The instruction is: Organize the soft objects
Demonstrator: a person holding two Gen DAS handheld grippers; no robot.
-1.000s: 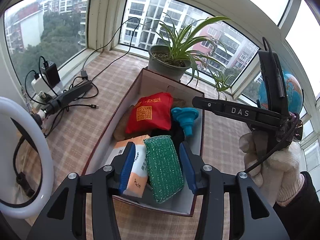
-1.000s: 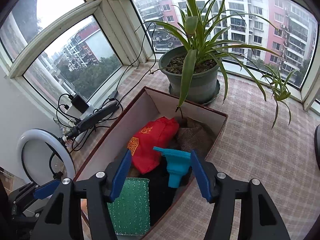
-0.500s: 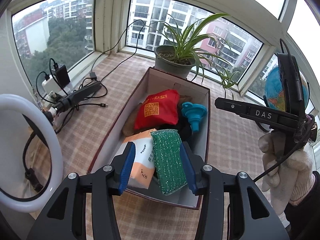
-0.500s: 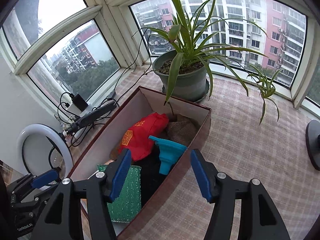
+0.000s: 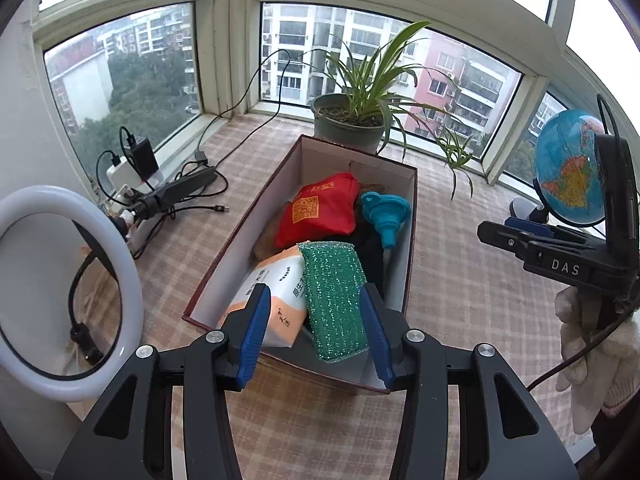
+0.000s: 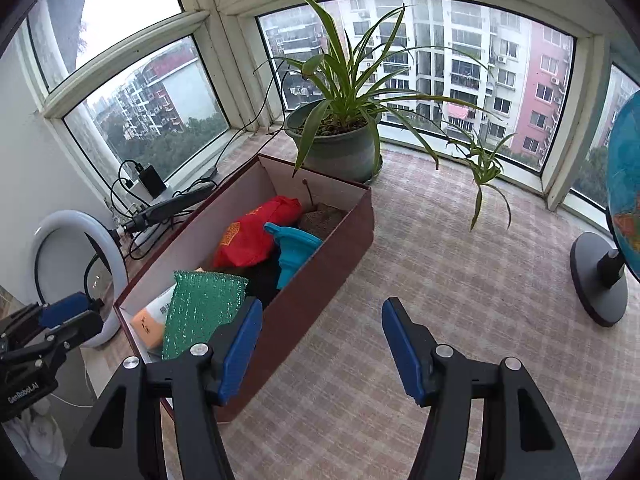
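The supporting surface is a window-bay ledge covered with a pink-and-beige checked cloth [image 6: 420,264]. Directly on it stand an open maroon cardboard box [image 6: 320,280], a grey potted spider plant [image 6: 336,152] just behind the box's far end, and a globe on a round grey base [image 6: 596,276] well apart to the right. At the left edge lie a black power strip with chargers and cables [image 5: 180,188] and a white ring light [image 5: 60,292].

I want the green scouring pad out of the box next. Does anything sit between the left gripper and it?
Nothing visible does. The green scouring pad lies on top at the box's near end, uncovered, with the left gripper open above it.
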